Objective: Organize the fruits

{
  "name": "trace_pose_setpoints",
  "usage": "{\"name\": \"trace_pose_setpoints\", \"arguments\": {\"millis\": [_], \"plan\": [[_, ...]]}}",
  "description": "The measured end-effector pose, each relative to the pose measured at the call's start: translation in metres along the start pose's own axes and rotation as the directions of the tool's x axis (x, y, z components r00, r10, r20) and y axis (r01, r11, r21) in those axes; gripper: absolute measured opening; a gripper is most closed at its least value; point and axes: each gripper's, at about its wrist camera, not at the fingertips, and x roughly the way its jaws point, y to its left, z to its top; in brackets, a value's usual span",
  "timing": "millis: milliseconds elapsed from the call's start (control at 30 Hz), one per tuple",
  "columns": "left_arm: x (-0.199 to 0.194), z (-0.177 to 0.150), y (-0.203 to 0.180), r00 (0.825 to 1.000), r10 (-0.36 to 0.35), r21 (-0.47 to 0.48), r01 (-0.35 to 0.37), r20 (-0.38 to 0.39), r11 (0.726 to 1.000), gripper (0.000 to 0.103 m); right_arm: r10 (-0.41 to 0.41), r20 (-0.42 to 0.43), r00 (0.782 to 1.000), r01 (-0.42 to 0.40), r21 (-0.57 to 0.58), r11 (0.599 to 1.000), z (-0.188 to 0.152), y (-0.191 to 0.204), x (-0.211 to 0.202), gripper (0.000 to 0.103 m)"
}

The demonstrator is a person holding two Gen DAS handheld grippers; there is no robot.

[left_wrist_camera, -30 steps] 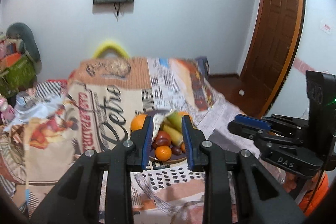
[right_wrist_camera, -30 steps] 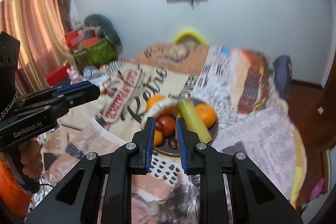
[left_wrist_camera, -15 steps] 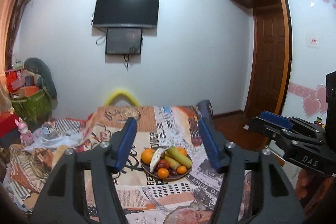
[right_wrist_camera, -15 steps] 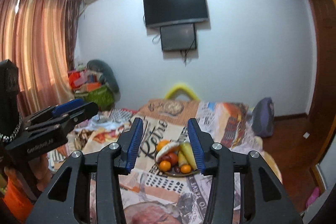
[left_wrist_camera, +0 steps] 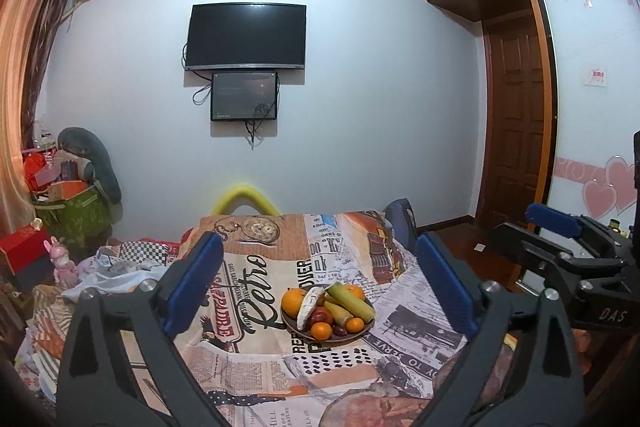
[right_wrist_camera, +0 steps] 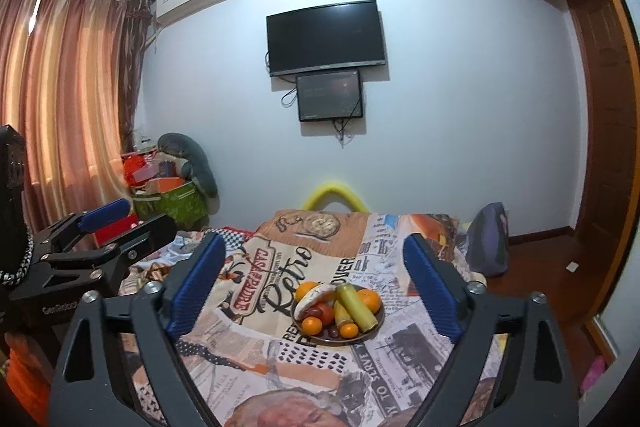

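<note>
With my left gripper [left_wrist_camera: 320, 287] and right gripper [right_wrist_camera: 314, 281] both spread wide and empty, the round brown plate [left_wrist_camera: 360, 331] of oranges, bananas and red fruit sits lower centre, so I should descend squarely onto one top fruit.

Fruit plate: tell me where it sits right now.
In both wrist views the fruit plate rests on the newspaper-print bedspread, right of its "Retro" lettering, centred between and beyond the open left gripper.
</note>
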Motion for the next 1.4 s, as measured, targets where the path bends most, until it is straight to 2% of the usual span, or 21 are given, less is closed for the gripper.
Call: {"name": "trace_pose_setpoints", "arguments": {"millis": [100,567,1400], "plan": [[0.001,-0.002,0.002,1.000,0.002,-0.005,-0.002,-0.006,1.000,0.101,-0.014,0.011,1.000,0.013,0.011,1.000,0.001,-0.002,-0.001,0.103],[0.000,-0.004,0.001,1.000,0.000,-0.004,0.000,-0.005,1.000,0.103,-0.048,0.017,0.999,0.048,-0.002,0.999,-0.003,-0.001,-0.008,0.103],[0.003,-0.004,0.003,1.000,-0.003,-0.018,0.003,-0.018,1.000,0.103,-0.050,0.014,0.999,0.050,-0.001,0.999,-0.001,-0.004,-0.010,0.103]]}}
